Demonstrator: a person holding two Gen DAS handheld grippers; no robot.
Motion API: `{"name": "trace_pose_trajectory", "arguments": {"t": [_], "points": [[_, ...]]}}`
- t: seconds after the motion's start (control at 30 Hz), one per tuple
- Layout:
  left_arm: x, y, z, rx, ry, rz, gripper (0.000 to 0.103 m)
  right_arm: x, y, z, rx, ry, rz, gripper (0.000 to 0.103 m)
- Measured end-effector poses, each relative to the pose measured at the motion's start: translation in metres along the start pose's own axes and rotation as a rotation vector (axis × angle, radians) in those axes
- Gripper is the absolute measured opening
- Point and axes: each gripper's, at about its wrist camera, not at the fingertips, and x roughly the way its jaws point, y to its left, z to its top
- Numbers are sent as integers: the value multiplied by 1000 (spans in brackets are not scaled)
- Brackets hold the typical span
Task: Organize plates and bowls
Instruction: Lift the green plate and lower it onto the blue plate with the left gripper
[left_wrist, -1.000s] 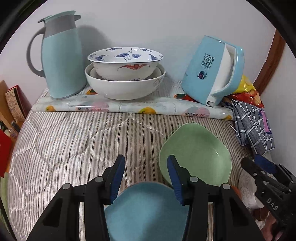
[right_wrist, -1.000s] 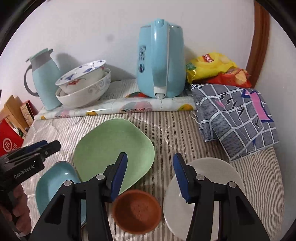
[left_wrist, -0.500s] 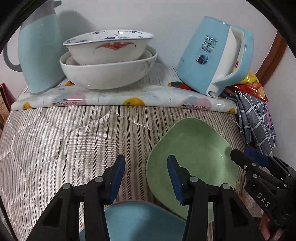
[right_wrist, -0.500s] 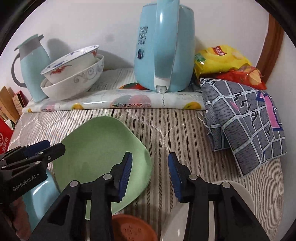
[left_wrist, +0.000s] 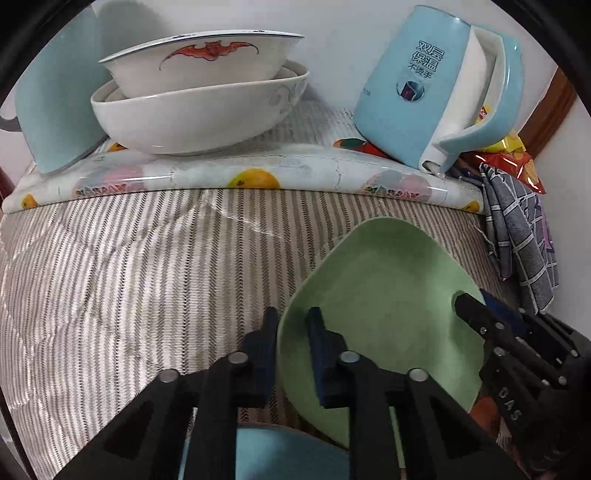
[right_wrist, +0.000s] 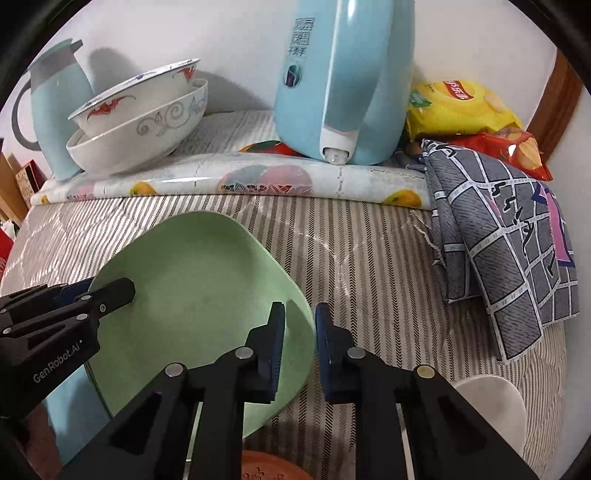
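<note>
green plate lies tilted on the striped cloth, caught between both hands | left gripper closing onto its left rim, right gripper closing onto its right rim, rim between the jaws each side | count: two stacked bowls, one green plate, one blue plate, one white plate, one brown dish
</note>
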Motion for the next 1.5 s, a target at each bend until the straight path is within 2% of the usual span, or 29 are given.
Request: {"name": "trace_pose_trajectory", "arguments": {"t": [0.07,0.23,0.5,0.7,1.5], "points": [[-2,-1,2,-4,-15,-1,14,-1,1,0,-3,-14,-22,9],[-13,3,5,-21,-50,-37,12,-12,-7,4,46,-52,0,9],[-50,-3,5,-4,-119,-62,12,-56,-10,8,57,-136,-11,9],[-79,-7,-2,8,-155,-70,12,-84,-9,2,73,-167,-14,9],[-153,-18,-60,43,-224,-72,12,-163,-10,-61,144,-209,4,8]]}}
